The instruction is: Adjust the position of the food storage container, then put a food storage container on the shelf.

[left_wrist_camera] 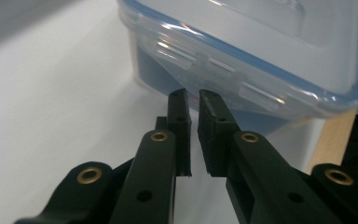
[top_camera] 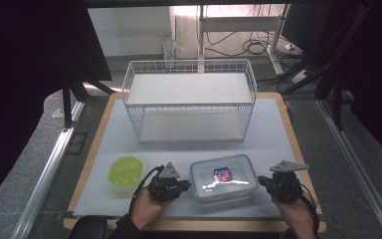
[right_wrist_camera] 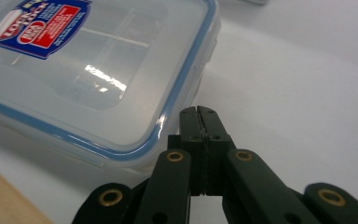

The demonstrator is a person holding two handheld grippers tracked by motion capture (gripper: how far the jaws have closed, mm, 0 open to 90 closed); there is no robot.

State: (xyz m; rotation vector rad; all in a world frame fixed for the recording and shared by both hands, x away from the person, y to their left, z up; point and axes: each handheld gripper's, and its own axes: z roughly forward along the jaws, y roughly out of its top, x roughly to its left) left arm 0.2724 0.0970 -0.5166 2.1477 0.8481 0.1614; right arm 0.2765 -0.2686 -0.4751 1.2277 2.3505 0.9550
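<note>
1. Fingers of the left gripper [left_wrist_camera: 192, 100] sit nearly together, gripping nothing, tips near the box [top_camera: 223, 177] at lower centre; the right gripper [right_wrist_camera: 199, 112] fingers are pressed together.
2. Both hands lie low, flanking the box.
3. Box contents are unclear.

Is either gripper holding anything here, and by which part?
Nothing is held. The left gripper and right gripper are shut and empty, one at each end of the clear container.
</note>
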